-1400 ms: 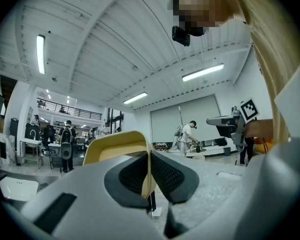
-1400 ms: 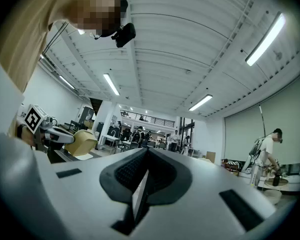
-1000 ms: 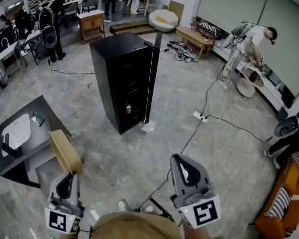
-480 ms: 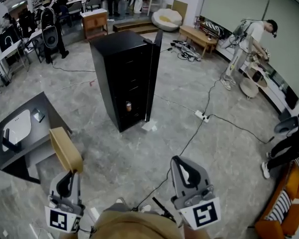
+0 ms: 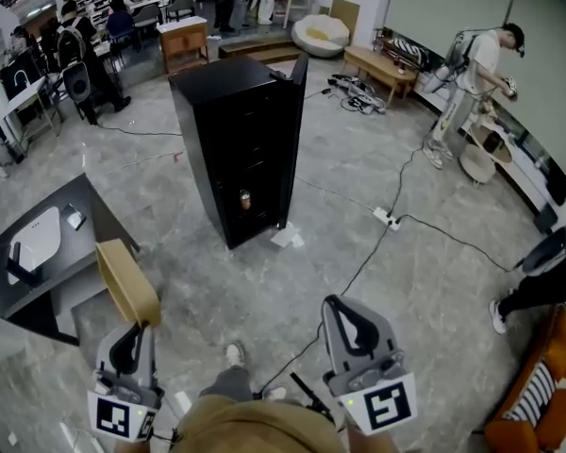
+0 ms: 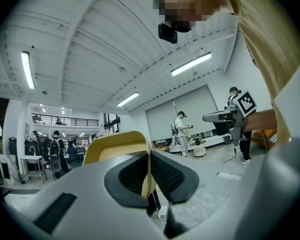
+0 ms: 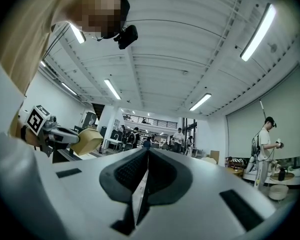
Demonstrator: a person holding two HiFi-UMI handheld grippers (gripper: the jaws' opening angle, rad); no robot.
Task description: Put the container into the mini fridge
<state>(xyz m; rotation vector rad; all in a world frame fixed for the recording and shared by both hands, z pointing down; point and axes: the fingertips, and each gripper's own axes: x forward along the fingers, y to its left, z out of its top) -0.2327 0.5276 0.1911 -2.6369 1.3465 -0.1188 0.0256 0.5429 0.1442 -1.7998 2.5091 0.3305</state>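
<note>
Container (image 5: 127,283) pinched by its wall in left gripper (image 5: 135,328) — lifted, not yet delivered; mini fridge (image 5: 234,140) well apart, door (image 5: 291,140) open. Right gripper (image 5: 338,302) jaws together, empty.

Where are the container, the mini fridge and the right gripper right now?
container (image 5: 127,283), head view, on its tan side wall.
mini fridge (image 5: 228,75), head view, on its black top.
right gripper (image 7: 147,156), right gripper view, where its shut jaw tips meet.
</note>
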